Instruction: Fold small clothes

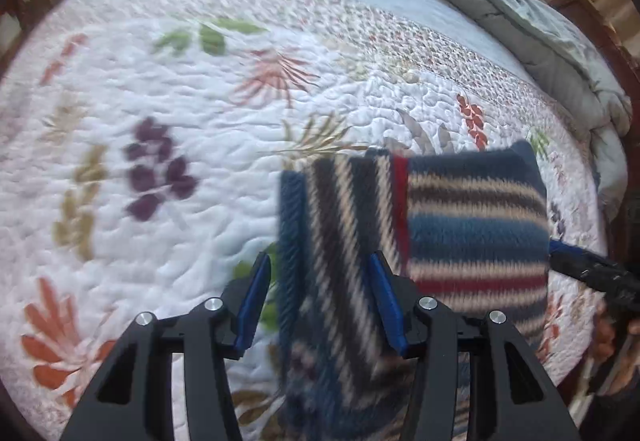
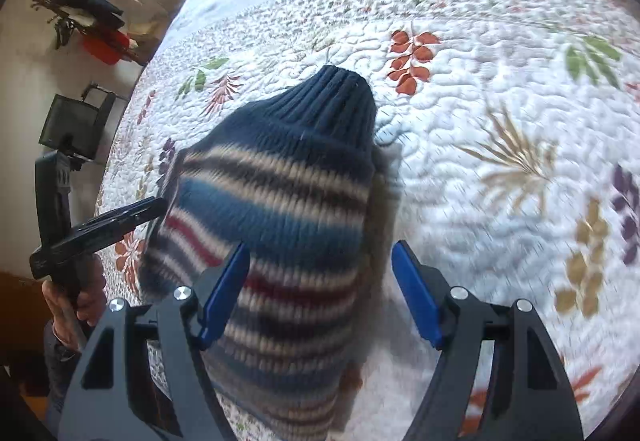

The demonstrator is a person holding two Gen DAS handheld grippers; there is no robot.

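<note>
A small striped knit garment (image 1: 460, 217) in blue, cream, dark and red lies folded on the floral quilt (image 1: 160, 113). In the left wrist view a striped part with a ribbed blue edge runs toward me between the fingers. My left gripper (image 1: 320, 301) is open just above that part. In the right wrist view the garment (image 2: 280, 209) lies under and ahead of my right gripper (image 2: 320, 293), its ribbed blue cuff pointing away. The right gripper is open and holds nothing. The left gripper (image 2: 120, 219) shows at the garment's left edge.
The quilt (image 2: 500, 101) covers a bed. A bunched grey-blue duvet (image 1: 540, 33) lies along the far right of the bed. Beyond the bed's left edge are a dark stand with a screen (image 2: 72, 125) and red and black items (image 2: 96, 25) on the floor.
</note>
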